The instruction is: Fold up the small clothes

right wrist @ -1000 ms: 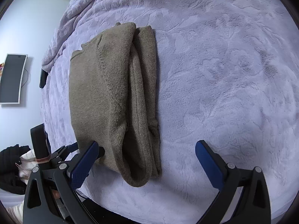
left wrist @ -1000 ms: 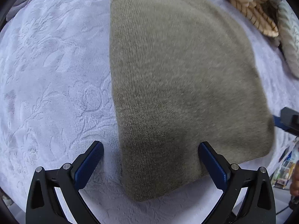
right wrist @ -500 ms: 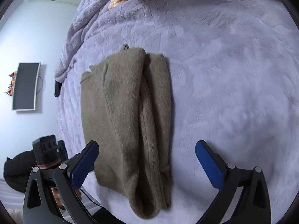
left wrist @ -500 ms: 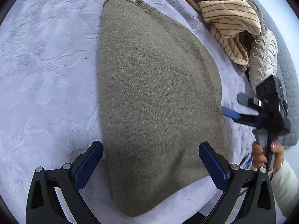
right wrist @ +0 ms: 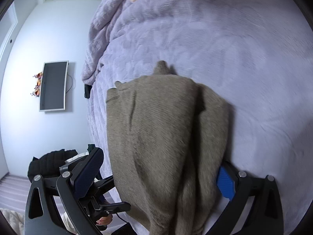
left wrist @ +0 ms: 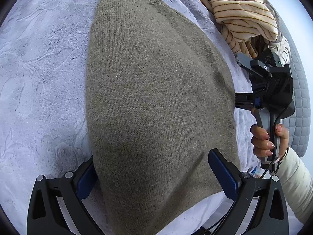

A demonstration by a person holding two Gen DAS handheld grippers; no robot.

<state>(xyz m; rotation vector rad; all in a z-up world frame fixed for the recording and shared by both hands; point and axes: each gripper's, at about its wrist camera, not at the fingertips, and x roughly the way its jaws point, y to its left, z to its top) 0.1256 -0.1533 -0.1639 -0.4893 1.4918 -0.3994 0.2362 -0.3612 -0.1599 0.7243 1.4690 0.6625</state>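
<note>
Both hand-held grippers wide open astride olive sweater [left wrist: 156, 98], lavender bedspread [right wrist: 215, 39], wall screen [right wrist: 52, 86]

The sweater [left wrist: 156, 98] is lying on the blanket [left wrist: 39, 78], filling the frame's centre. The striped cloth [left wrist: 240, 13] is sitting at upper right. The right gripper [left wrist: 240, 82] is standing at the sweater's right edge.
</note>
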